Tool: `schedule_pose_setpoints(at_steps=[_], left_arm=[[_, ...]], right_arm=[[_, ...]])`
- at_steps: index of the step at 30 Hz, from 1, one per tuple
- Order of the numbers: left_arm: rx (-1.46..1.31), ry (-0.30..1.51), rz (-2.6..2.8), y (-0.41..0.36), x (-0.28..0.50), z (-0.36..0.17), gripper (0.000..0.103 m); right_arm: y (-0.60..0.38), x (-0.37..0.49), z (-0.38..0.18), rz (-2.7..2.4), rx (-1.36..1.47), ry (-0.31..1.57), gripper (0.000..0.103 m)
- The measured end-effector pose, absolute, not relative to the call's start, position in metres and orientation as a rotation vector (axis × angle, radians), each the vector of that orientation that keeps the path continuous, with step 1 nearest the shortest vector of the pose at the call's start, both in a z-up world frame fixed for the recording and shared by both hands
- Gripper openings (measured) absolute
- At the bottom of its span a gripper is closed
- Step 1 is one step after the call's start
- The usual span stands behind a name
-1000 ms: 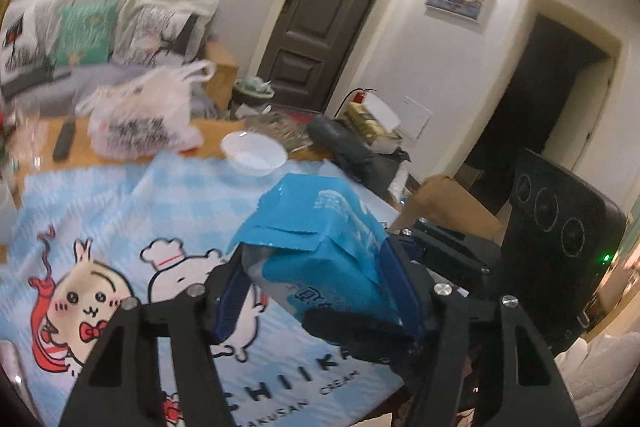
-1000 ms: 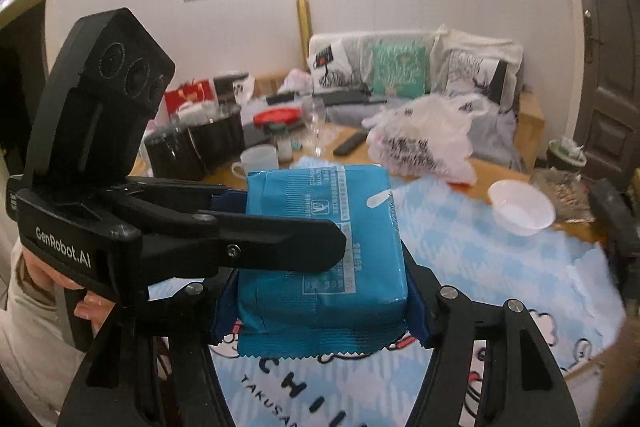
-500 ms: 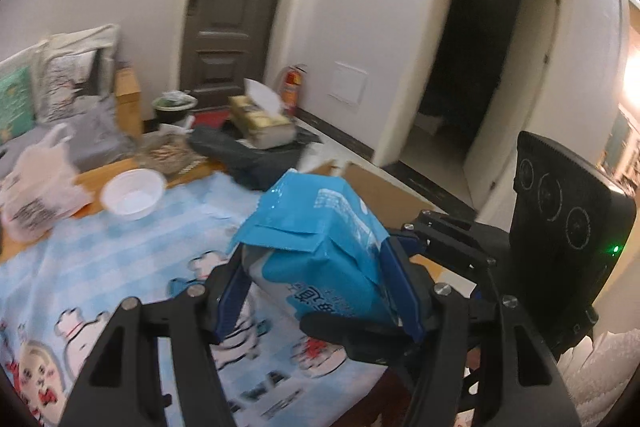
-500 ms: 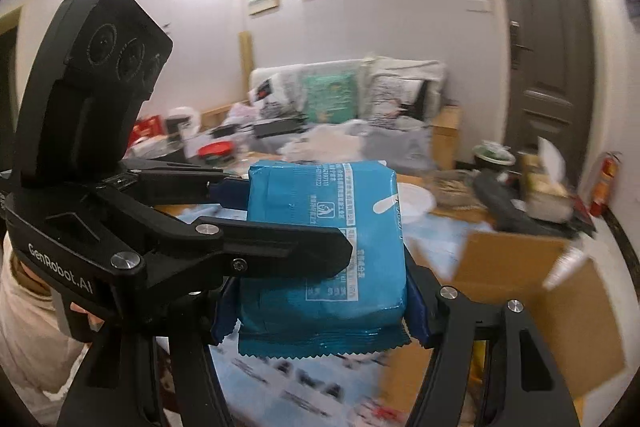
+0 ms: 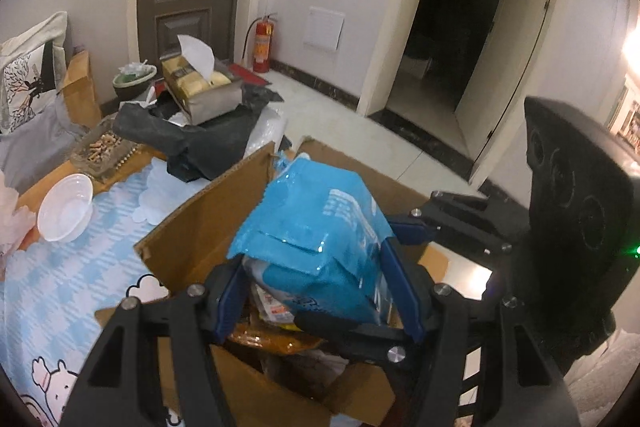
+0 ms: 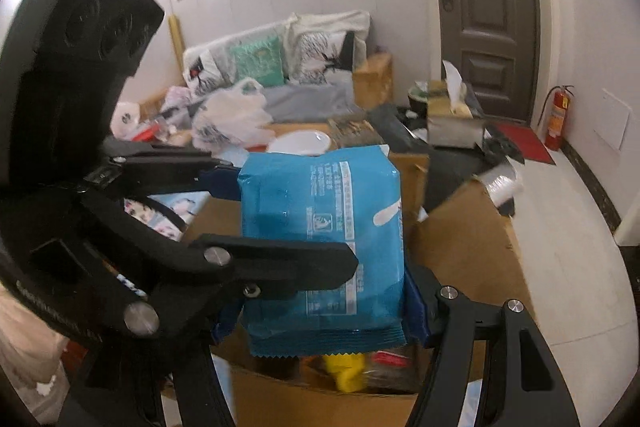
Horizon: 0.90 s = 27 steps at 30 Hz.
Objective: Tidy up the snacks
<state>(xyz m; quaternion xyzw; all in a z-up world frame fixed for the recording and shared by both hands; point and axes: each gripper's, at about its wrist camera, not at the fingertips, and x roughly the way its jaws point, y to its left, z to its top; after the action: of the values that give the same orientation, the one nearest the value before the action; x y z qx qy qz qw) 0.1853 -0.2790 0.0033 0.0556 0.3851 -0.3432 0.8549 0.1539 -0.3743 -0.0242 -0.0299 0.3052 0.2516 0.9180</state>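
Clamped from both sides on one soft blue plastic snack packet (image 5: 316,239): left gripper (image 5: 316,291) pressing its blue pads against the packet's lower flanks, right gripper (image 6: 320,311) pinching the serrated bottom seam end. Neither set of jaws spread free; both closed on the packet, judged from pads bearing on the wrapper in each wrist view.

Carrying step, by the look of it: packet held in the air directly over an open brown cardboard box (image 5: 208,223), flaps standing up at 10 and 1 o'clock of the packet in the left view. Inside the box, at 6 o'clock below the packet, other wrappers visible, among them a yellow item (image 6: 348,371) and something orange-brown (image 5: 272,341); exact kinds too dim to tell.

Next move probably a lowering into the box mouth, then a release by both grippers together. Calls for clearing the near flap and keeping the packet level, since a one-sided release could let the limp wrapper swing or snag on the cardboard edge.

Relative to the fingers: packet centred between the left pads, rising toward 12 o'clock beyond them; in the right view filling the gap between the pads, with the left gripper's black finger (image 6: 280,267) crossing its face from 9 o'clock.

At 9 o'clock of the box, a blue checked cartoon tablecloth (image 5: 72,267) with a white plastic bowl (image 5: 64,213).
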Motion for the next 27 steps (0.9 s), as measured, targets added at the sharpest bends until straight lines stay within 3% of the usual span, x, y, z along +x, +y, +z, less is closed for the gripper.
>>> schedule_pose_setpoints(at_steps=[8, 14, 17, 24, 27], left_arm=[[0.185, 0.869, -0.64, -0.292, 0.204, -0.013, 0.061], [0.186, 0.849, -0.611, -0.287, 0.203, -0.011, 0.072], [0.165, 0.821, -0.595, -0.279, 0.199, -0.004, 0.072], [0.128, 0.675, -0.538, -0.245, 0.158, 0.028, 0.085], [0.103, 0.598, -0.486, -0.221, 0.133, 0.043, 0.087]], right_arm=[[-0.368, 0.169, -0.038, 0.48, -0.129, 0.685, 0.063], [-0.376, 0.174, -0.042, 0.439, -0.113, 0.688, 0.067], [-0.376, 0.17, -0.037, 0.433, -0.114, 0.675, 0.075], [-0.37, 0.157, -0.027, 0.441, -0.122, 0.641, 0.078], [-0.369, 0.141, -0.015, 0.464, -0.1, 0.567, 0.089]])
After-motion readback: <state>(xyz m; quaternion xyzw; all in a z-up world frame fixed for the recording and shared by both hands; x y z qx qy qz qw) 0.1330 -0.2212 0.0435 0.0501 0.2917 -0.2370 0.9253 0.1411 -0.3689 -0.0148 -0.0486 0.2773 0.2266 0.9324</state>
